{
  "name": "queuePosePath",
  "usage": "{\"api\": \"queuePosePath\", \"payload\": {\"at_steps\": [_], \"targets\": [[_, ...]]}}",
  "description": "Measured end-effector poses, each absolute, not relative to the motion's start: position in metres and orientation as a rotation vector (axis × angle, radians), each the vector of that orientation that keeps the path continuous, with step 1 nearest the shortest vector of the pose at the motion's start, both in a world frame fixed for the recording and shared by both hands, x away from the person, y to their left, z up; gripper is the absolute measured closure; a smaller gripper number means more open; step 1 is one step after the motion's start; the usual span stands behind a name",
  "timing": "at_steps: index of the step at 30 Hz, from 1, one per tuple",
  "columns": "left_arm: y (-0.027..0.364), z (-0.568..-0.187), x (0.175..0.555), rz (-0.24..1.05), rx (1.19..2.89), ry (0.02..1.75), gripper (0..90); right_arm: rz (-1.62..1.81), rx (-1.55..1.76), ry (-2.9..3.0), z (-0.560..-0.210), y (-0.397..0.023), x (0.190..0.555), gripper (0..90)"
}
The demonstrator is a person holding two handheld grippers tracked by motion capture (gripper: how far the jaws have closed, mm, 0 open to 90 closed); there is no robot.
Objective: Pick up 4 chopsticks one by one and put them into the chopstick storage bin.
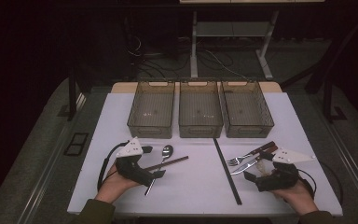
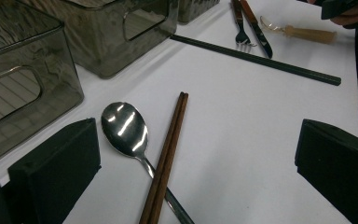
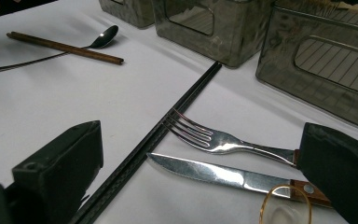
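Note:
My left gripper [image 1: 153, 178] rests open at the front left of the white table [image 1: 196, 186]. Its wide-apart jaws frame a steel spoon [image 2: 123, 128] and a pair of brown chopsticks [image 2: 168, 154] that lie crossed over the spoon's handle. At the front right, my right gripper [image 1: 254, 171] is open too. A fork [image 3: 214, 137] and a wooden-handled knife [image 3: 214, 173] lie side by side between its jaws, untouched. A small clear spoon with a pale handle [image 2: 303, 33] sits close to the knife. A long black strip [image 1: 227, 170] runs front to back between the two groups.
Three translucent grey bins [image 1: 150, 130] [image 1: 200, 130] [image 1: 251, 130] stand in a row along the back of the table, all with nothing in them. A hand holds each gripper at the near edge. Beyond the table are dark floor, cables and a desk frame [image 1: 193, 51].

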State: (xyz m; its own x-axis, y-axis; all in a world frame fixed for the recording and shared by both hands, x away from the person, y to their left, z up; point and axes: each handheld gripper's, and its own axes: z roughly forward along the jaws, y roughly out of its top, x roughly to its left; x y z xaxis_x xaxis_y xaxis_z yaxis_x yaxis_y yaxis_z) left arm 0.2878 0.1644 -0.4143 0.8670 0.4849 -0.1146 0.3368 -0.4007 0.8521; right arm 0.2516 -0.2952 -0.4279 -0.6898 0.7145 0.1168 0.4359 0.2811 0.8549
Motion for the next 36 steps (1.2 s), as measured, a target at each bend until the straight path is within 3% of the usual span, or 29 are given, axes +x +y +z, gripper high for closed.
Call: {"api": "queuePosePath", "payload": {"at_steps": [18,36], "targets": [[0.165,-0.413,0.296,0.176,2.03,0.59,3.3,1.375,1.052,2.278,-0.429,-0.296,0.255,0.5],[0.18,-0.409,0.302,0.183,2.031,0.587,20.2,1.387,1.044,2.275,-0.428,-0.296,0.254,0.5]]}}
